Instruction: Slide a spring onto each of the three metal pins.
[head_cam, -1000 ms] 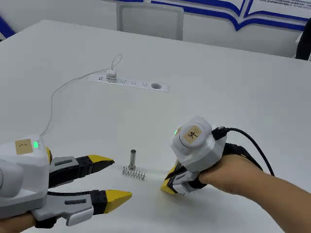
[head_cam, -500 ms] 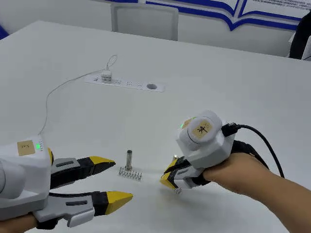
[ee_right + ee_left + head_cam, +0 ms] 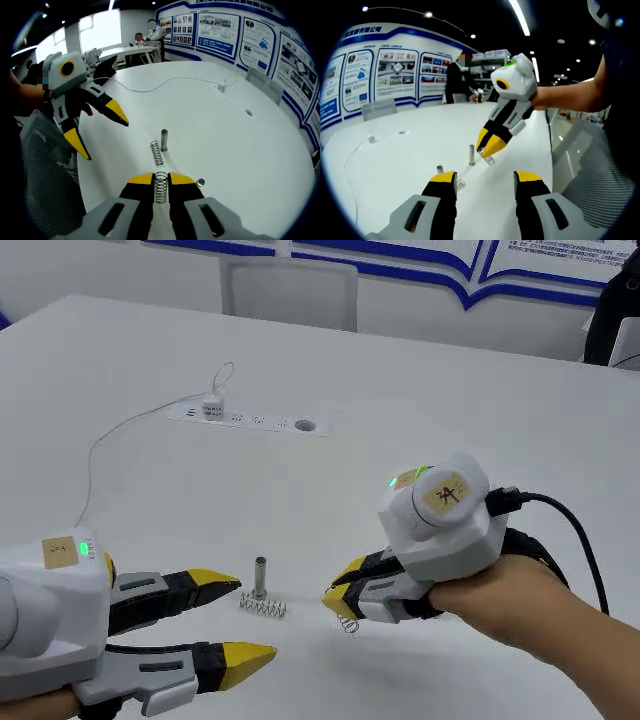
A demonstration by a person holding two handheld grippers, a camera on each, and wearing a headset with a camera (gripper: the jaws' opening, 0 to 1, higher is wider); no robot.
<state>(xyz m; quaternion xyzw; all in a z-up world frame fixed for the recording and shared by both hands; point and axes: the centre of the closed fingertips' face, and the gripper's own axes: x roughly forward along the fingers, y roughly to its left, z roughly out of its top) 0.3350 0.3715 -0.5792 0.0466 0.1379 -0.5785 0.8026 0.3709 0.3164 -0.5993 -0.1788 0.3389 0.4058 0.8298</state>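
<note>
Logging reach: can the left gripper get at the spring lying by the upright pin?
Probably yes: the open left gripper faces the loose spring across bare table; the right gripper stands aside.

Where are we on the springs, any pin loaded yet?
Done: nothing yet; the upright pin is bare. A loose spring lies beside its base. In hand: the right gripper is shut on a second spring, apart from the pin; the left gripper is open. Left: slide springs onto every pin. A small metal stub by the right jaw may be another pin; too small to tell.
</note>
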